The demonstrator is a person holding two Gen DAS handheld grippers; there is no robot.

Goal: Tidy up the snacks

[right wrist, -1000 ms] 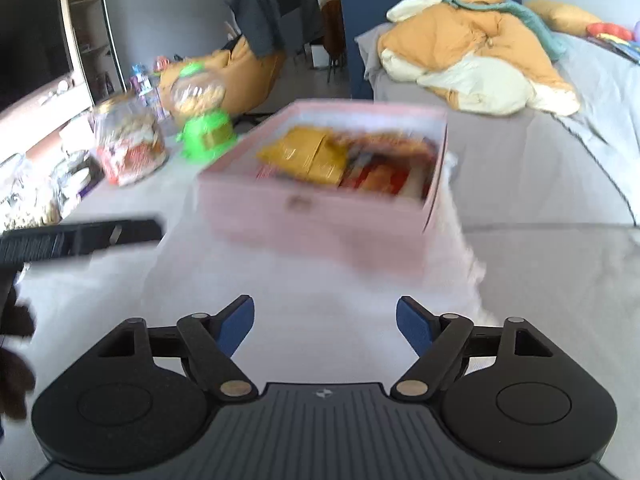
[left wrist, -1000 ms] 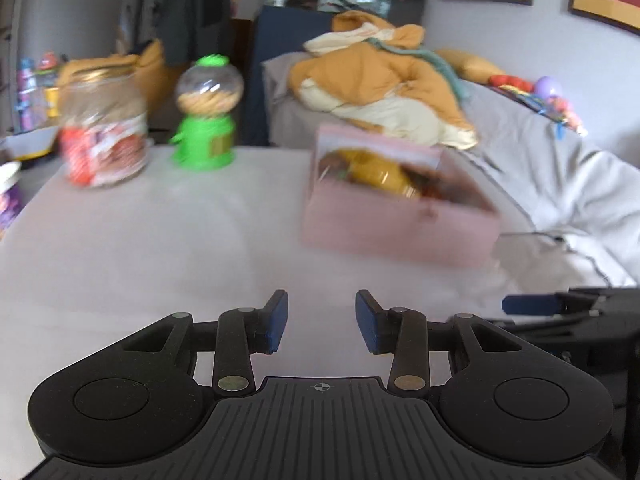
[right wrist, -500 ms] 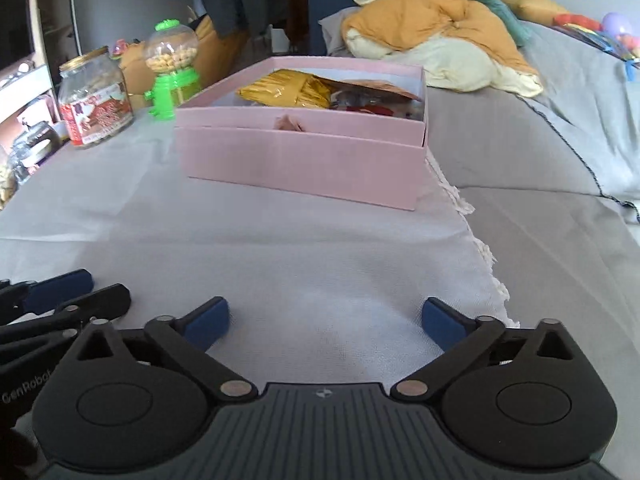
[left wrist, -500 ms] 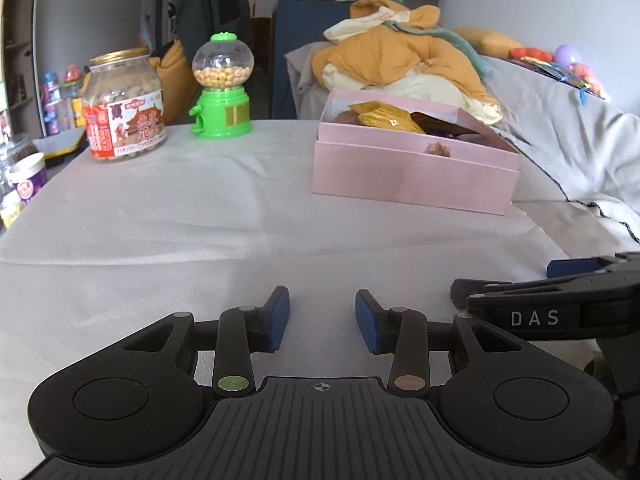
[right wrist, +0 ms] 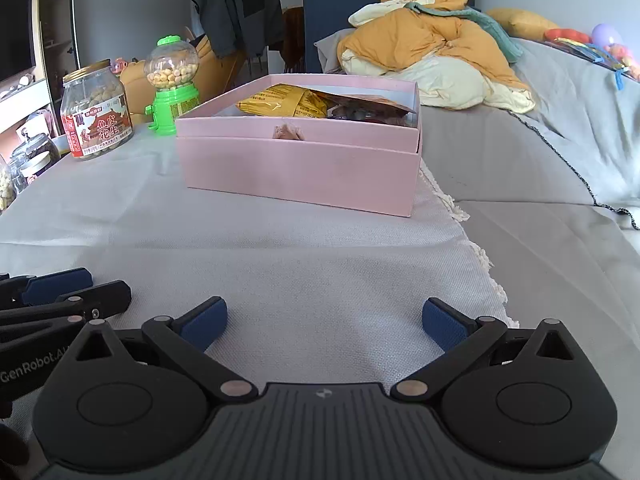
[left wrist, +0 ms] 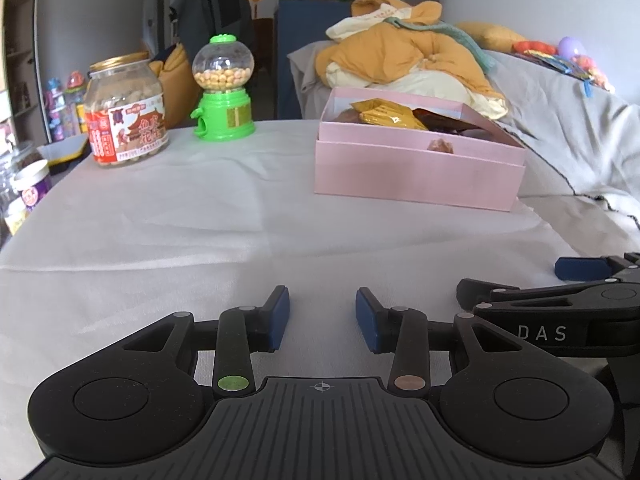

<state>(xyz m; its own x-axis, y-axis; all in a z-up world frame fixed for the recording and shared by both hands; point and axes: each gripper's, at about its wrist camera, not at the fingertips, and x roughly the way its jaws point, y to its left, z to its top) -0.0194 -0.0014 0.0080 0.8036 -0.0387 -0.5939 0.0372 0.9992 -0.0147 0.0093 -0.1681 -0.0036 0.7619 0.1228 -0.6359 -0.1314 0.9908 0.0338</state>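
The box (right wrist: 296,168) is plain pale pink, with a yellow packet (right wrist: 280,104) and a darker, reddish-brown wrapper (right wrist: 368,106) inside, its print too small to make out. The table (right wrist: 280,272) wears a plain white woven cloth. The jar (left wrist: 126,120) has a gold lid and a red-and-white label. The candy dispenser (left wrist: 224,92) is bright green under a clear globe of yellowish balls. Each tool (right wrist: 324,320) is black with blue pads (right wrist: 204,320).
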